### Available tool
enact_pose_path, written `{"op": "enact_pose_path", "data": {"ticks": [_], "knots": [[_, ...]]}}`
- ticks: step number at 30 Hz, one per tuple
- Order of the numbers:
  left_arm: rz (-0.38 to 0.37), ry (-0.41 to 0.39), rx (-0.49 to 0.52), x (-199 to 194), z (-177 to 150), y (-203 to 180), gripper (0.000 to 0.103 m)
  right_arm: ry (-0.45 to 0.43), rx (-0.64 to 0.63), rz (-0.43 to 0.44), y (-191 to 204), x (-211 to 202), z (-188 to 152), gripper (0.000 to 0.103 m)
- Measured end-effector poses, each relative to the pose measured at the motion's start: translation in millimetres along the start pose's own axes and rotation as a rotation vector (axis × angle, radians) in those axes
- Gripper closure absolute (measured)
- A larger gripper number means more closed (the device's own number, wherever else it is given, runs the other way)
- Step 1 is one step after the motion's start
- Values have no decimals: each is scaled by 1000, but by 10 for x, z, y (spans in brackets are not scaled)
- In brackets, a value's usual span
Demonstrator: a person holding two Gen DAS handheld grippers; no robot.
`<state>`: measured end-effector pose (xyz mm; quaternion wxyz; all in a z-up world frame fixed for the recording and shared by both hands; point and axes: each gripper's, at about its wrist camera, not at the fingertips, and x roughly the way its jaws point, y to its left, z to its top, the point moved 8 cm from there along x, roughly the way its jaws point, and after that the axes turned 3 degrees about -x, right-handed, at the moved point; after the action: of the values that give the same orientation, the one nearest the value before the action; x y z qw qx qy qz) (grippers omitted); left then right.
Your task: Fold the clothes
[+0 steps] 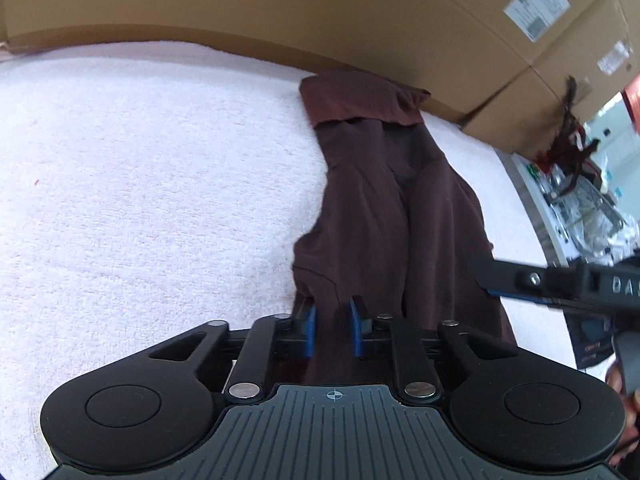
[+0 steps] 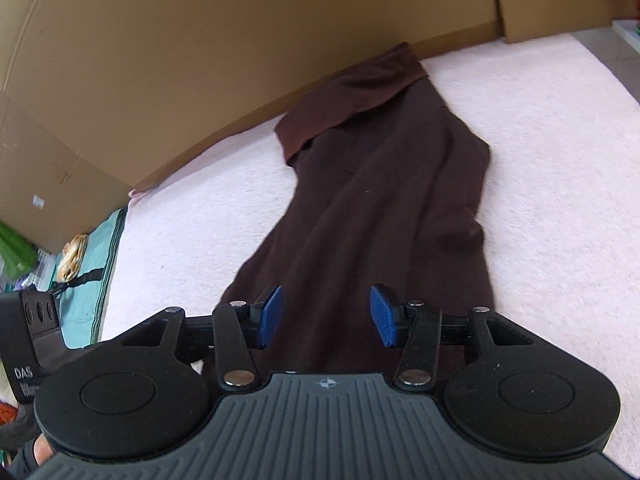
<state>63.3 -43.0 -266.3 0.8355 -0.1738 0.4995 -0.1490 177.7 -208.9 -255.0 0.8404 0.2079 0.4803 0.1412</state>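
A dark maroon garment (image 1: 400, 208) lies as a long narrow strip on the pale pink towelling surface (image 1: 160, 160), its far end turned over in a flap. My left gripper (image 1: 331, 312) is at the garment's near left edge, its blue pads shut on a raised fold of the cloth. In the right wrist view the same garment (image 2: 380, 184) runs away from me. My right gripper (image 2: 327, 316) hangs open over its near end, with cloth below the pads but not pinched. One of the right gripper's fingers (image 1: 504, 276) reaches in from the right in the left wrist view.
Brown cardboard boxes (image 1: 360, 12) wall off the far side of the surface. A teal cloth (image 2: 92, 280) lies off the left edge in the right wrist view. A cluttered shelf (image 1: 580, 200) stands to the right. The towelling on either side of the garment is bare.
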Motion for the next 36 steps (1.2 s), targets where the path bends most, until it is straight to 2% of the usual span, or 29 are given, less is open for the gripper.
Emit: {"op": "enact_pose_path", "data": {"ticks": [6,11,12,14,16,17,18,22,25,28,31,34,36], "knots": [[45,-78,-26,-205,246,96,103,-31,24,-15,-59,-55,61,48],[63,-58,-42,-223,433,187,103,-39,28,-17,-43,-8,132,46],[57,-45,-51,-215,429,194,89,-39,29,-16,-36,8,138,46],[45,-17,-70,-198,420,207,74,-36,27,-13,-17,36,142,44],[23,16,-101,-149,356,230,50,-34,25,-13,0,56,141,42],[8,30,-115,-115,309,242,33,-33,26,-12,4,65,140,40],[-4,45,-128,-84,270,248,29,-32,28,-11,5,72,137,38],[-63,82,-175,9,210,230,28,-28,33,-10,2,81,124,37],[-114,102,-210,67,195,206,17,-26,39,-8,-4,83,108,33],[-121,108,-248,144,209,208,14,-23,50,-13,-18,83,86,27],[-166,133,-301,209,256,196,1,-16,59,-19,-46,91,65,25],[-189,171,-339,242,296,181,0,-14,69,-23,-79,95,49,25],[-218,146,-380,225,321,213,2,-12,72,-25,-93,102,43,25]]}}
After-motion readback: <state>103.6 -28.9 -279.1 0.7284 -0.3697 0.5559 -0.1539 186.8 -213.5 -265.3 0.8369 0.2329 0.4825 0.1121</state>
